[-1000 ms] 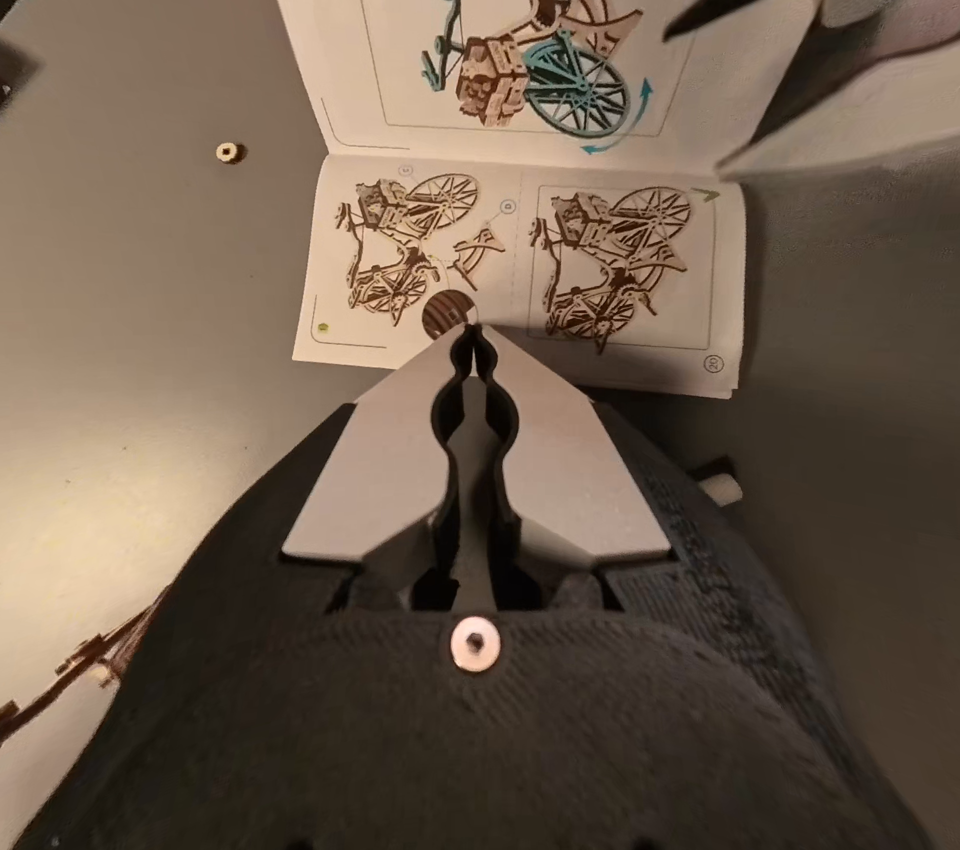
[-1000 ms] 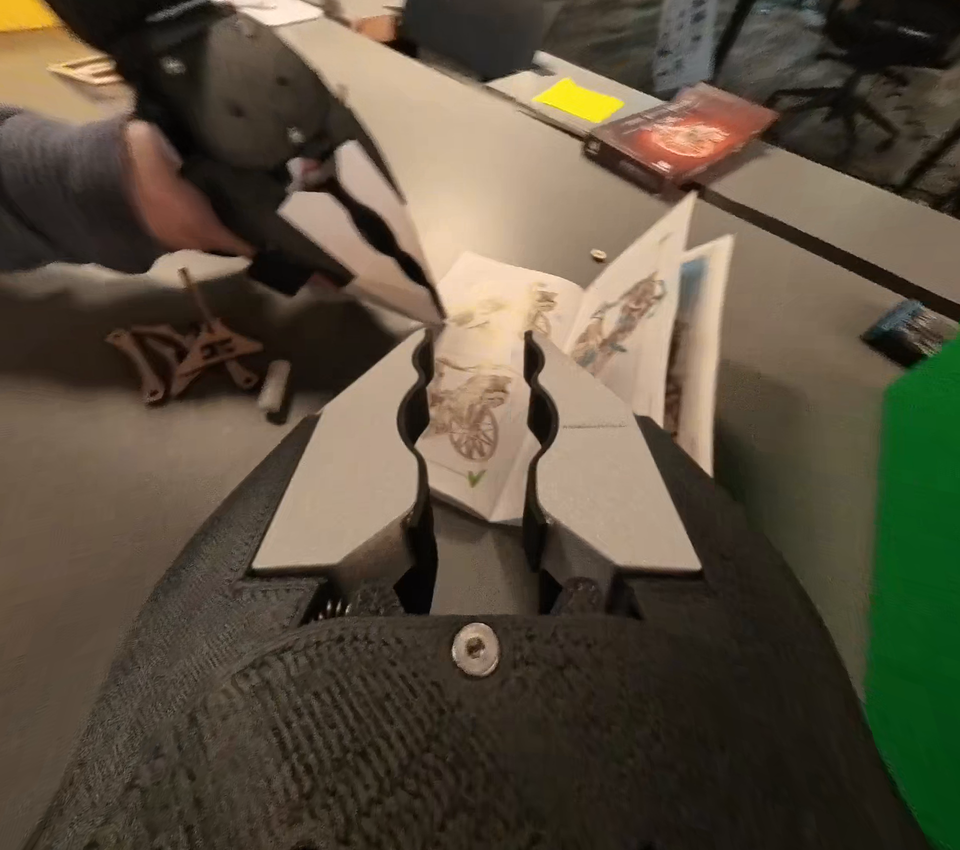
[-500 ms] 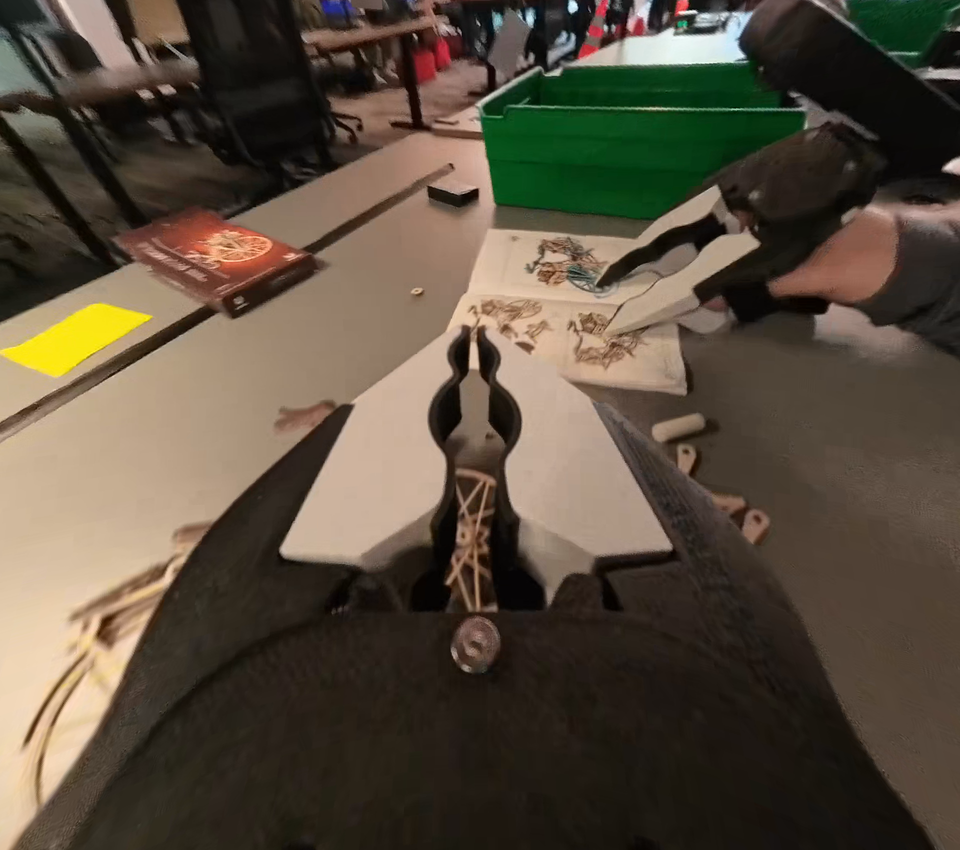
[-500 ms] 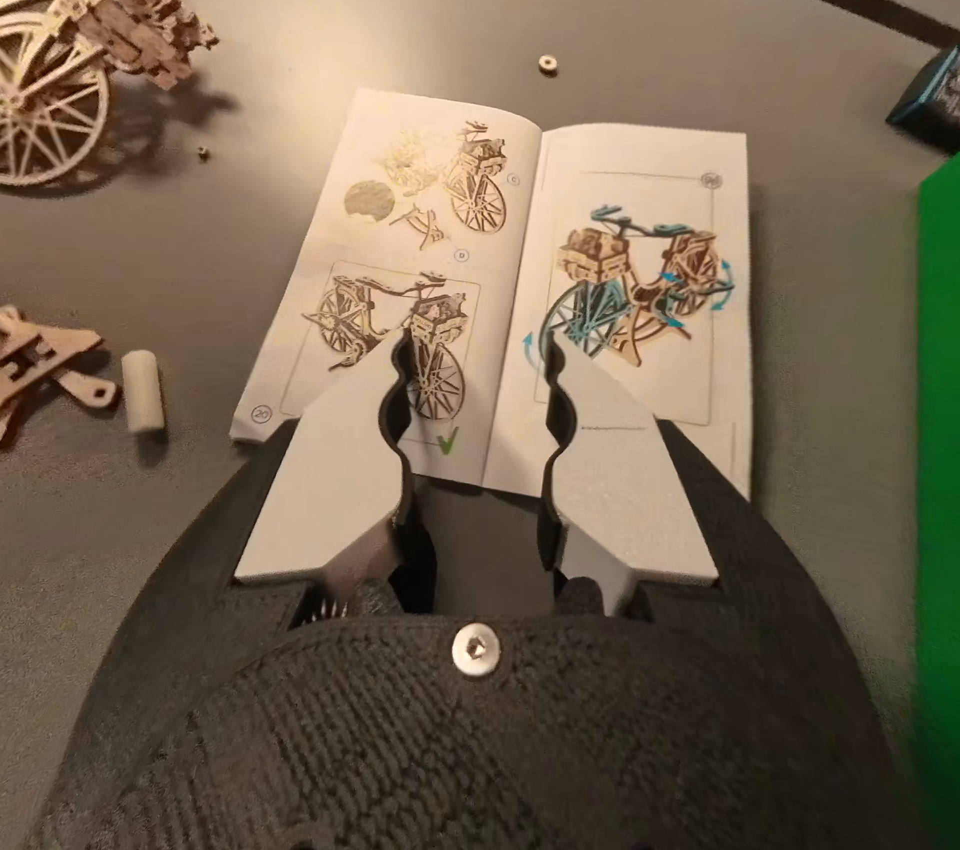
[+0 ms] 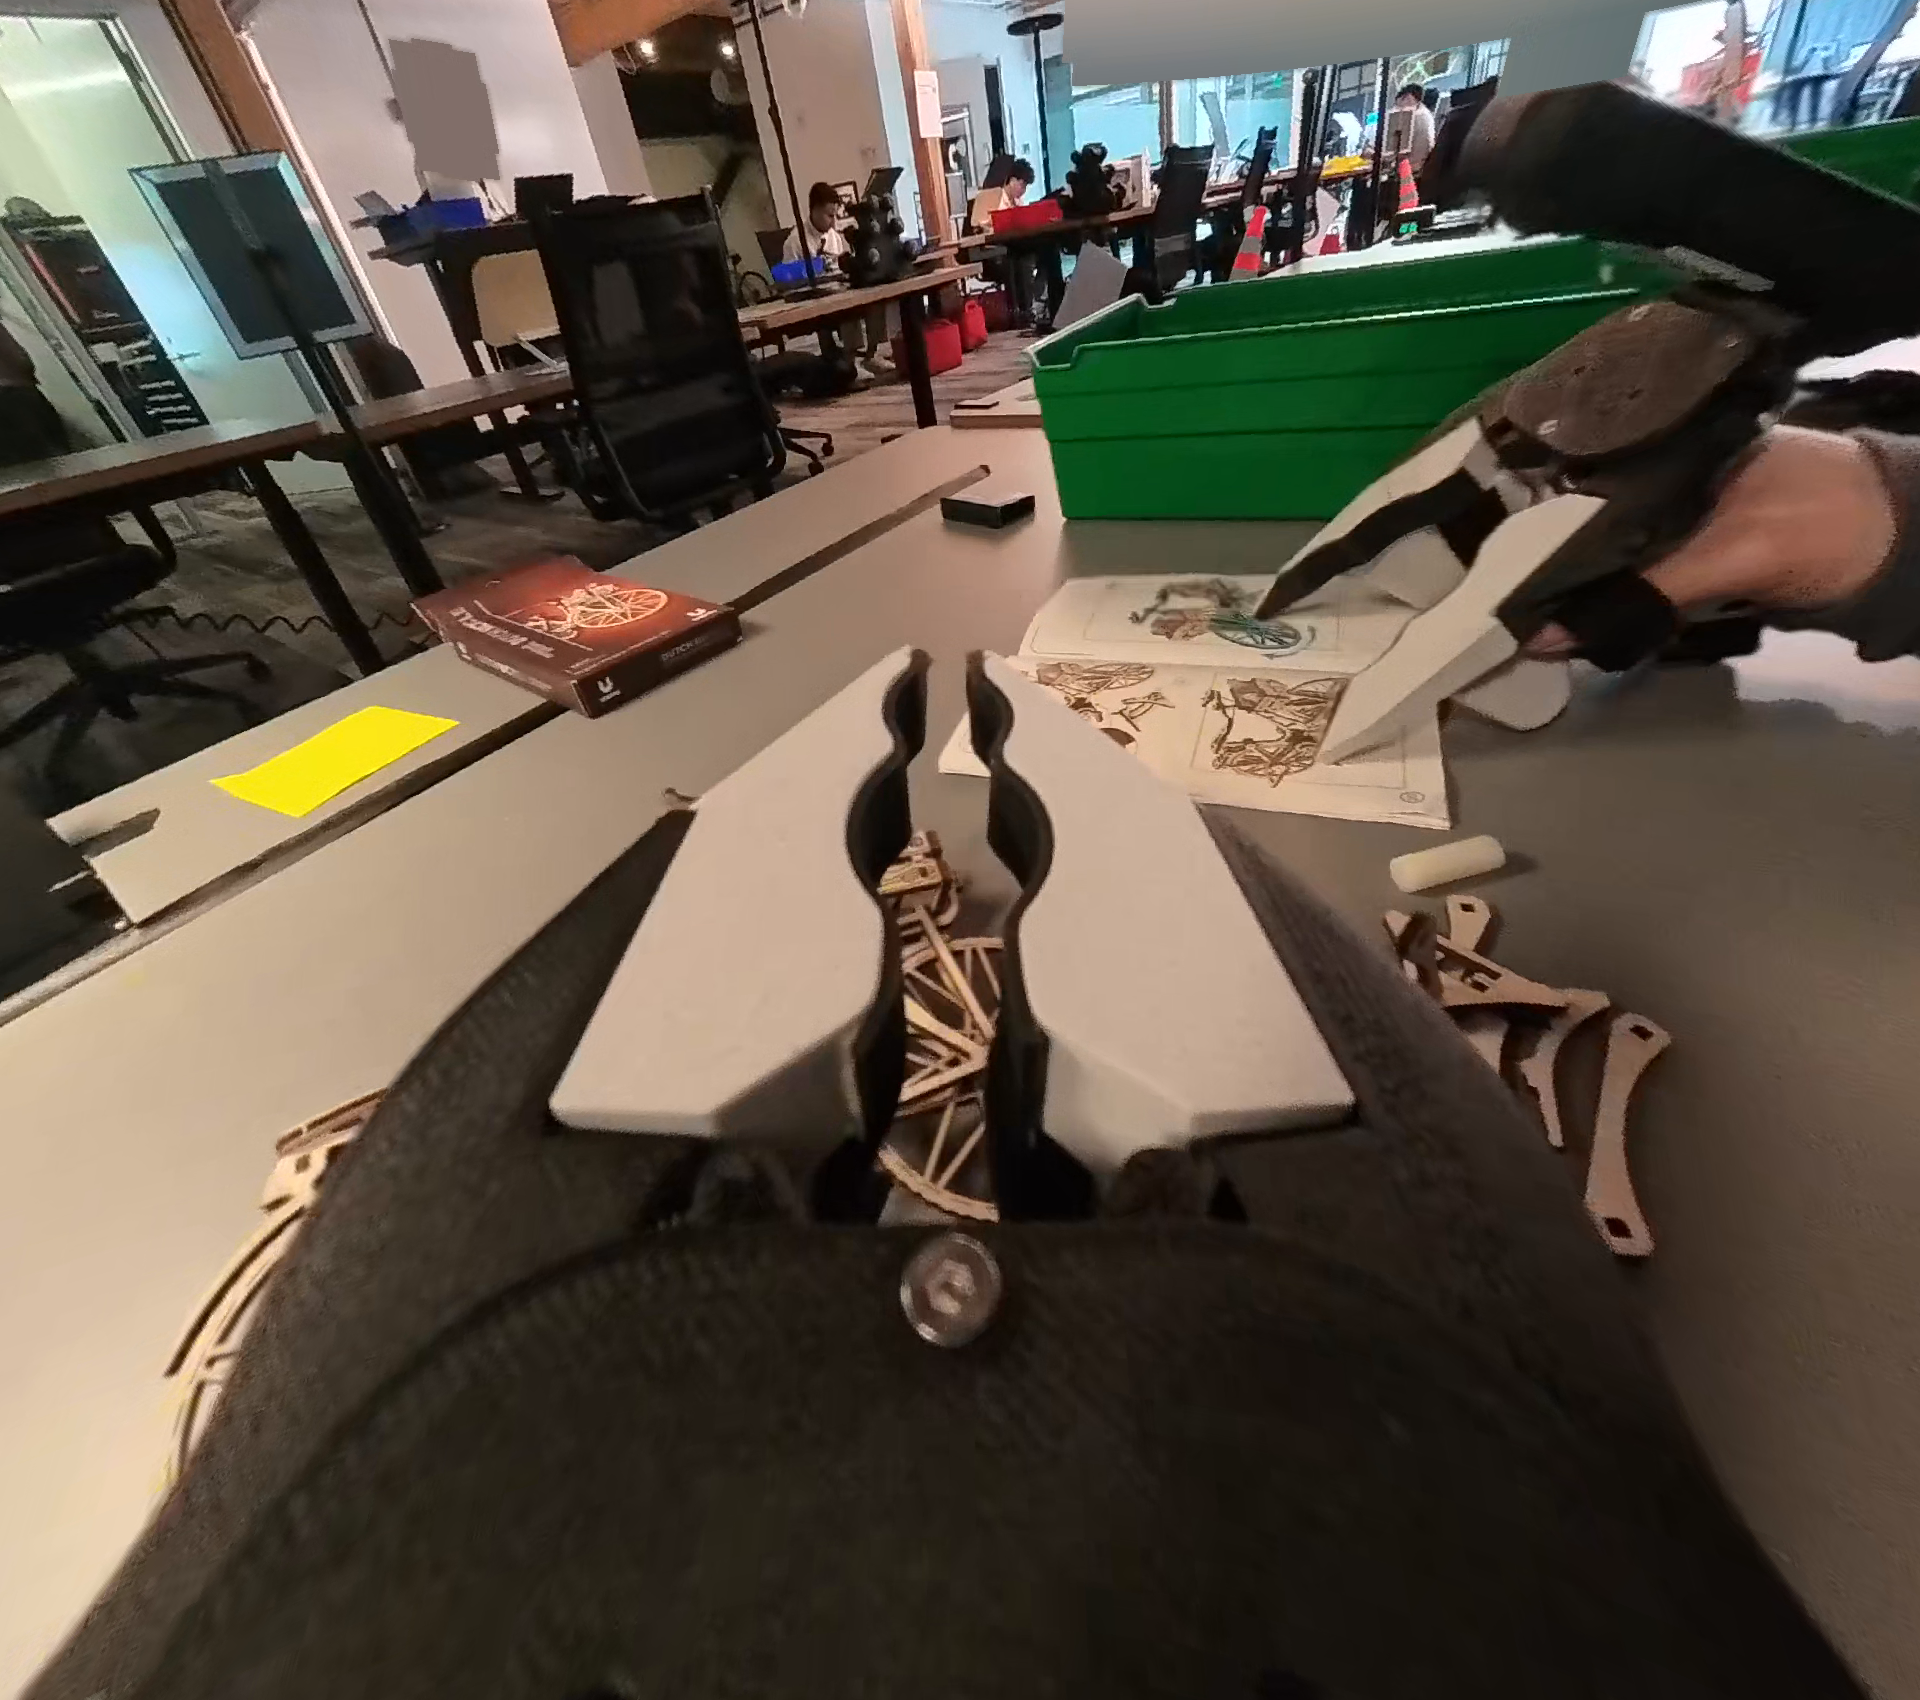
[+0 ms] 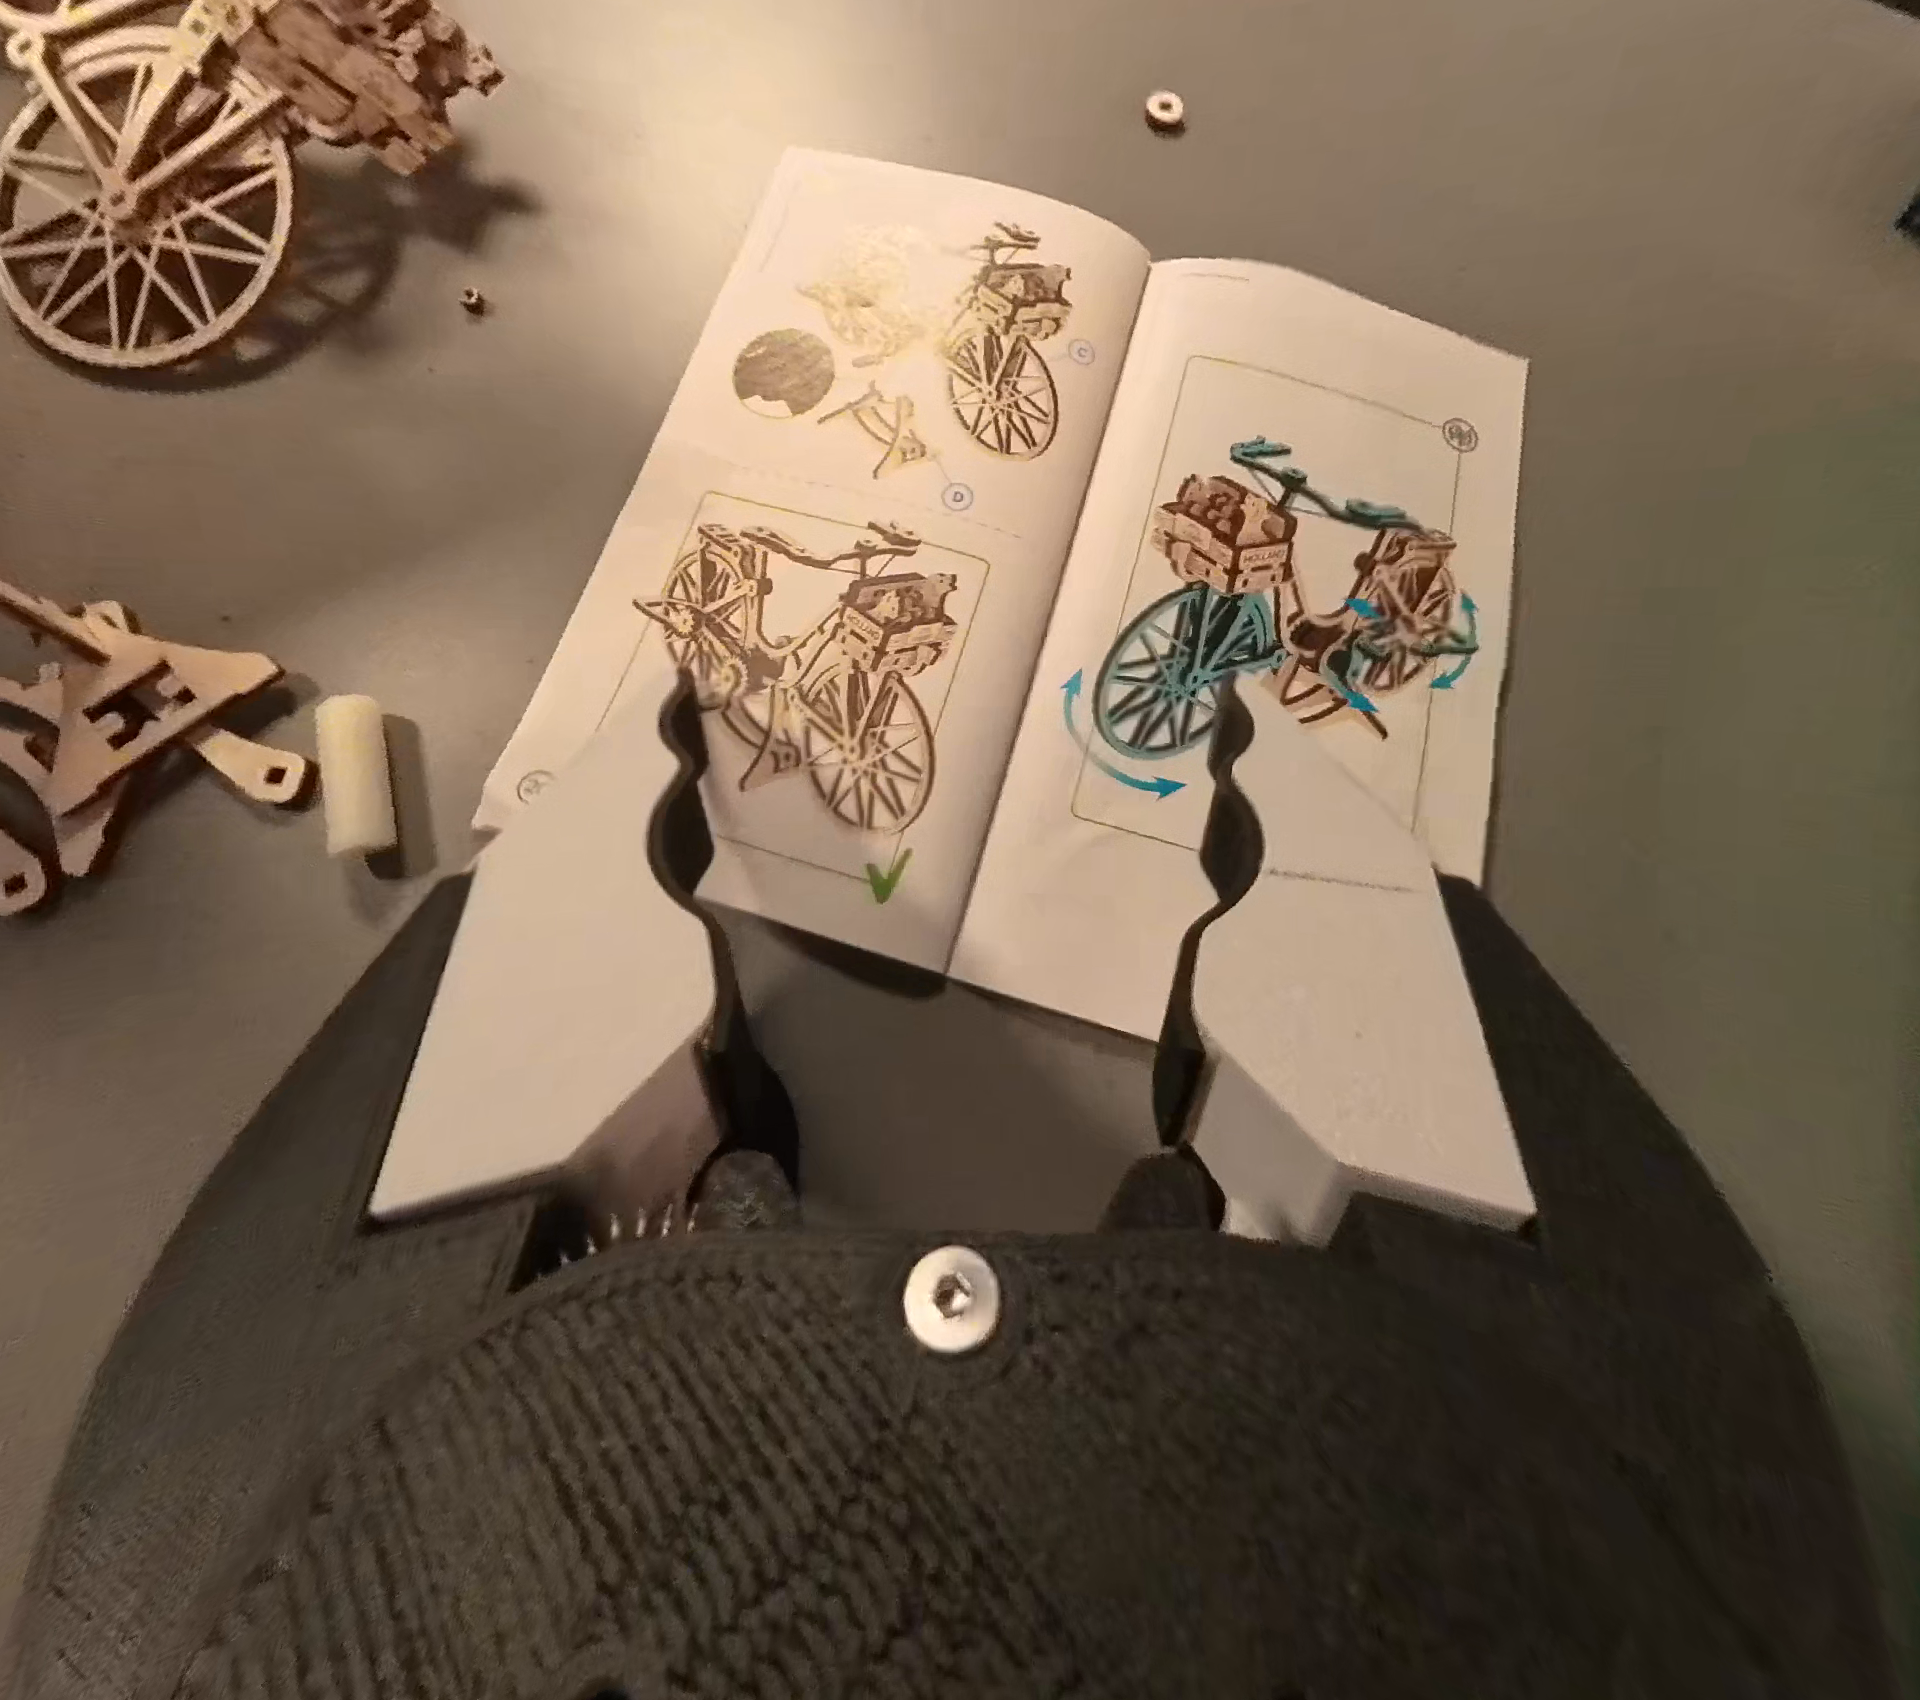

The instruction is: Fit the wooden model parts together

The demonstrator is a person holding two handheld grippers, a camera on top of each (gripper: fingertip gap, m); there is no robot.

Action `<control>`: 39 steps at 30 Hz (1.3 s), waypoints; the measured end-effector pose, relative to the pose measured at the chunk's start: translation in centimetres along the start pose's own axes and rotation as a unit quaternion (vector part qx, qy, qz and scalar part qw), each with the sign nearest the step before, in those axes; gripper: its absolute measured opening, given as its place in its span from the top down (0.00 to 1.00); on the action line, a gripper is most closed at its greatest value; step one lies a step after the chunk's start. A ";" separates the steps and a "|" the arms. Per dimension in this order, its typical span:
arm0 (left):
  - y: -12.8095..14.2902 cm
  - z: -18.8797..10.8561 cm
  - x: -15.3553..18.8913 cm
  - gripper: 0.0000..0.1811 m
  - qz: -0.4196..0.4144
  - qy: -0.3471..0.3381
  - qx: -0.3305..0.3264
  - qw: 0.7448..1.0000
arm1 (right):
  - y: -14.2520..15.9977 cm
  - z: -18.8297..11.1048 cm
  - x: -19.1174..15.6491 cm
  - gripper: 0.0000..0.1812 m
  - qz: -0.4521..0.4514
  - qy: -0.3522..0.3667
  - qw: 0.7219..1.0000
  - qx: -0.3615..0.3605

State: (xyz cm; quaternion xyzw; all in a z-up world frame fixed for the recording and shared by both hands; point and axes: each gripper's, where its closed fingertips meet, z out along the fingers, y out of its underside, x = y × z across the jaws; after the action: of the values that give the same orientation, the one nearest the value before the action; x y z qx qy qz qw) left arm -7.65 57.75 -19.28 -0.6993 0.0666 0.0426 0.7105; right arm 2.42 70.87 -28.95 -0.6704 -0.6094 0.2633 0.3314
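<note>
The assembled wooden bicycle (image 6: 156, 144) lies on the grey table at the top left of the right wrist view. In the left wrist view its spoked wheel (image 5: 935, 1027) shows through the gap under my left gripper (image 5: 945, 663), which is slightly open and holds nothing. A loose wooden stand part (image 6: 104, 715) lies beside a small white cylinder (image 6: 358, 777). It also shows in the left wrist view (image 5: 1507, 1016). My right gripper (image 6: 956, 689) is wide open and empty just above the open instruction booklet (image 6: 935, 403). The right gripper also shows in the left wrist view (image 5: 1299, 684).
A green bin (image 5: 1299, 403) stands behind the booklet (image 5: 1195, 715). A dark red-brown box (image 5: 582, 622), a yellow note (image 5: 332, 757) and a small black item (image 5: 987, 507) lie further back. A small wooden ring (image 6: 1164, 110) and a tiny nut (image 6: 473, 296) lie loose on the table. Between my right fingertips and the small white cylinder (image 6: 358, 777) there is roughly 6 cm.
My left gripper swung from looking down at the booklet to level over the bicycle, and its jaws parted slightly. My right gripper tipped down over the booklet and opened wider.
</note>
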 end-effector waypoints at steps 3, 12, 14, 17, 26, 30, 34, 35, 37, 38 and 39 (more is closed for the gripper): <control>0.2 0.1 -0.2 0.96 -0.015 0.004 -0.007 1.000 | 0.2 -0.4 -0.2 0.47 -0.030 -0.016 0.999 -0.003; 0.1 0.2 -0.4 0.95 -0.024 0.008 -0.004 1.000 | 1.1 -1.9 -2.3 0.54 -0.110 -0.090 0.990 -0.023; 0.0 0.2 -0.4 0.95 -0.023 0.008 -0.004 1.000 | 1.0 -2.0 -2.7 0.55 -0.123 -0.095 0.988 -0.020; 0.1 0.3 -0.5 0.95 -0.024 0.010 -0.005 1.000 | 1.1 -2.1 -3.0 0.55 -0.131 -0.101 0.986 -0.022; 0.0 0.4 -0.5 0.95 -0.025 0.012 -0.004 1.000 | 0.7 -2.5 -3.2 0.59 -0.140 -0.097 0.985 -0.014; 0.0 0.4 -0.5 0.95 -0.021 0.013 -0.005 1.000 | 0.6 -2.7 -3.5 0.62 -0.148 -0.099 0.984 -0.012; 0.0 0.5 -0.4 0.95 -0.017 0.013 -0.005 1.000 | 0.6 -2.9 -4.2 0.70 -0.155 -0.118 0.981 -0.010; 0.0 0.5 -0.4 0.95 -0.017 0.014 -0.005 1.000 | 0.5 -3.0 -4.6 0.73 -0.161 -0.126 0.979 -0.006; 0.0 0.5 -0.4 0.95 -0.016 0.014 -0.006 1.000 | 0.3 -3.2 -5.4 0.77 -0.177 -0.139 0.974 0.005; 0.0 0.5 -0.3 0.95 -0.016 0.014 -0.005 1.000 | 0.2 -3.3 -5.7 0.79 -0.184 -0.141 0.973 0.008; 0.0 0.5 -0.3 0.95 -0.015 0.014 -0.005 1.000 | 0.2 -3.2 -5.9 0.82 -0.190 -0.141 0.971 0.009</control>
State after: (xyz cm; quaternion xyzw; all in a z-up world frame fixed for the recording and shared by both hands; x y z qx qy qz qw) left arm -7.96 58.28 -19.21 -0.7043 0.0658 0.0223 0.7065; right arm 4.32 64.57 -27.36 -0.4951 -0.7640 0.2929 0.2923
